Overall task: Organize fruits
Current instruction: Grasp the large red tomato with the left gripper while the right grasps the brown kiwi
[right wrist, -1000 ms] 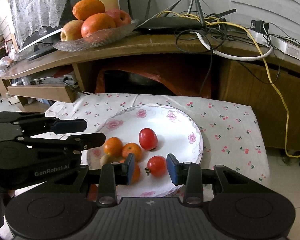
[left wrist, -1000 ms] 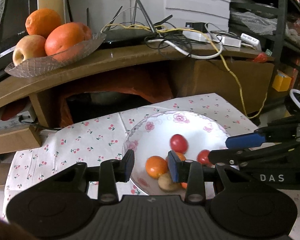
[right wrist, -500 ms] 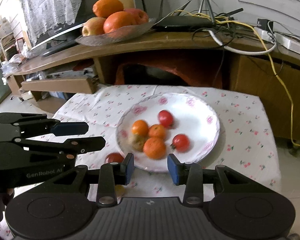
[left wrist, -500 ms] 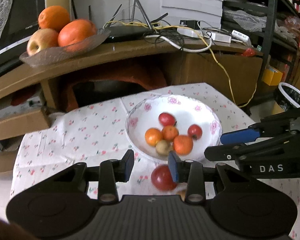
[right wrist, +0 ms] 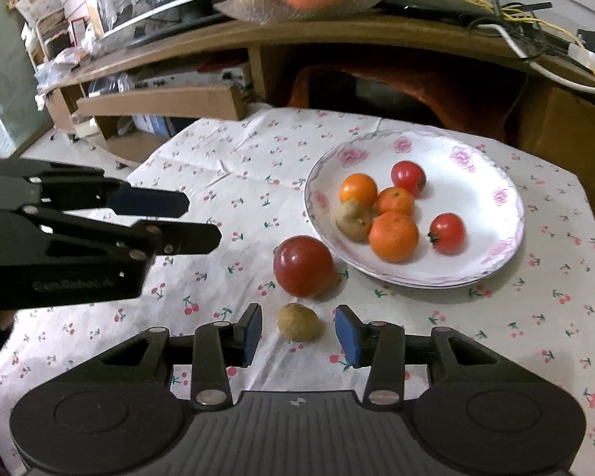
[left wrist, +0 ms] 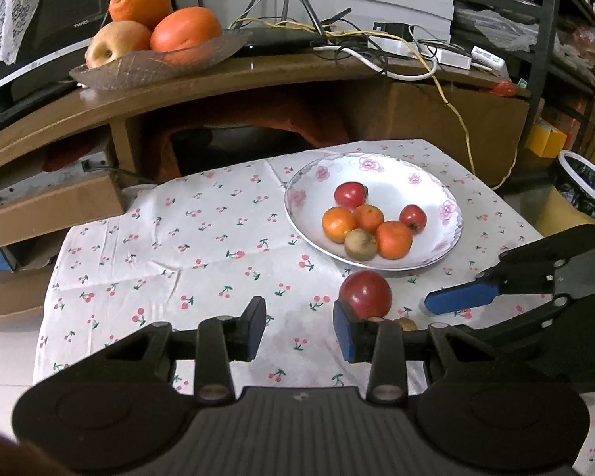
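A white floral plate (left wrist: 436, 194) (right wrist: 492, 182) on the cherry-print cloth holds several small fruits: oranges, tomatoes and a kiwi (left wrist: 360, 244). A large red tomato (left wrist: 365, 294) (right wrist: 303, 265) and a small brown kiwi (right wrist: 298, 321) lie on the cloth in front of the plate. My left gripper (left wrist: 299, 327) is open and empty, just left of the red tomato. My right gripper (right wrist: 298, 333) is open, its fingers either side of the loose kiwi, not touching it.
A glass dish (left wrist: 158, 61) with oranges and an apple sits on the wooden shelf behind. Routers and tangled cables (left wrist: 377, 45) lie on the shelf's right. A cardboard box (right wrist: 158, 103) stands at the left. A bin (left wrist: 583, 182) is at the right.
Both grippers pulled back from over the plate toward the table's near edge. The red tomato and loose kiwi came into view in front of the plate. Both stay open.
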Demonstrator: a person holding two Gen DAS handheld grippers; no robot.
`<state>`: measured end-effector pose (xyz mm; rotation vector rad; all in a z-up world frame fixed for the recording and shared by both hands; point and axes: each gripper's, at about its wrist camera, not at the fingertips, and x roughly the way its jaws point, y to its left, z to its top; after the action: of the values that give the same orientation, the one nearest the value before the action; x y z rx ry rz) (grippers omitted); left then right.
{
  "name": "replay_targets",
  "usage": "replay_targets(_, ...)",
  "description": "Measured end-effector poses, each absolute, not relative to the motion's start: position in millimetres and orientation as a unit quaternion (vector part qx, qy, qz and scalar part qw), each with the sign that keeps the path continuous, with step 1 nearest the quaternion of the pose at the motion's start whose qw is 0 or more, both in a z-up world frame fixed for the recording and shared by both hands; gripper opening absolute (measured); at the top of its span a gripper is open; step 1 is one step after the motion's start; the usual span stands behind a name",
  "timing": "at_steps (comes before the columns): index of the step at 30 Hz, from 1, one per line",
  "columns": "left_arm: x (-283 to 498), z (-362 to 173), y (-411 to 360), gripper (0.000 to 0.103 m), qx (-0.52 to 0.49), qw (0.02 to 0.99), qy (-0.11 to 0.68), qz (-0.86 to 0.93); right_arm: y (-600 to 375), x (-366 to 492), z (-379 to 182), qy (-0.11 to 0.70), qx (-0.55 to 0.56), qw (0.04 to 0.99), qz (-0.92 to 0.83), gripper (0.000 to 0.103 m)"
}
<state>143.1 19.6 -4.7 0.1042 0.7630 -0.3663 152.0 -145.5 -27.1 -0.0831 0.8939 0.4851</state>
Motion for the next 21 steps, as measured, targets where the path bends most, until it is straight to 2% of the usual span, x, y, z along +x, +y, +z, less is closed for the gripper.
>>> replay_targets(6,144,-9,22,0.042,0.050,0.908,0.375,-0.180,-138,158,-41,0.443,-0.046,0.863,0.238,0.040)
replay_targets(9,145,-11,22,0.042,0.049,0.907,0.377,-0.181,-136,160,-43,0.447,-0.051,0.862,0.233,0.026)
replay_targets(21,152,-22,-17,0.043,0.056,0.889,0.388,-0.238,-168,150,-34,0.454,-0.035,0.867,0.202,0.025)
